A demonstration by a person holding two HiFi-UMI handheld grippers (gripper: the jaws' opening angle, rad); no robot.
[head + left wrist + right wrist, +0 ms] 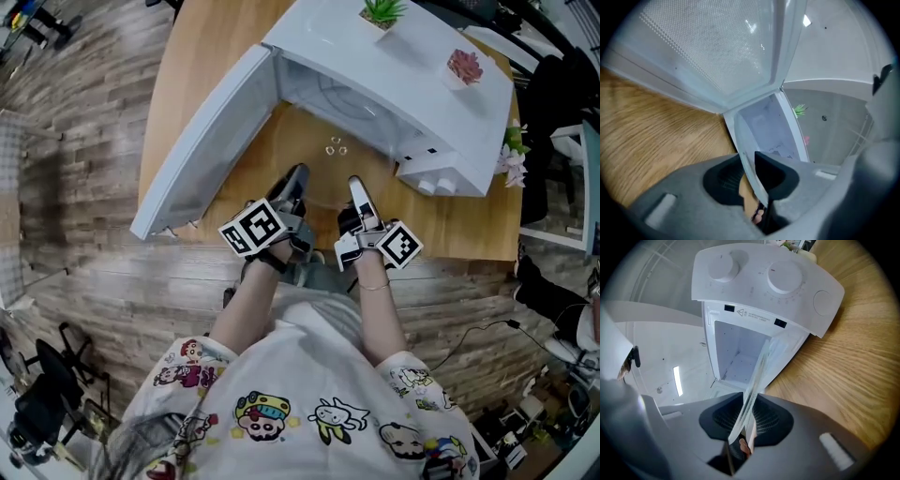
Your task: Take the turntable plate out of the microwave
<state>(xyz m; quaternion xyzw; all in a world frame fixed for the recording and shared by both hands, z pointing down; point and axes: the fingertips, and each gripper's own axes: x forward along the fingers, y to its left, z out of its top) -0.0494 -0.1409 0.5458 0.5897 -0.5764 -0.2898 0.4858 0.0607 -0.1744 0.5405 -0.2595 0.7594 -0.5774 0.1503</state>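
Wooden bench (202,56) carries a white microwave (412,70), its door (202,141) swung wide. In front of the opening, the clear turntable plate (753,390) is held above the bench. The left claw (295,178) is clamped on one rim, the right claw (358,187) on the opposite rim (the glass barely shows from above). Two potted plants (382,11) sit on top of the microwave.

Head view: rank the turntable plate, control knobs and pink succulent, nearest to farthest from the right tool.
1. turntable plate: clamped in the right tool, just ahead.
2. control knobs: to its right, on the microwave's front.
3. pink succulent: farthest, back right on the microwave's top.
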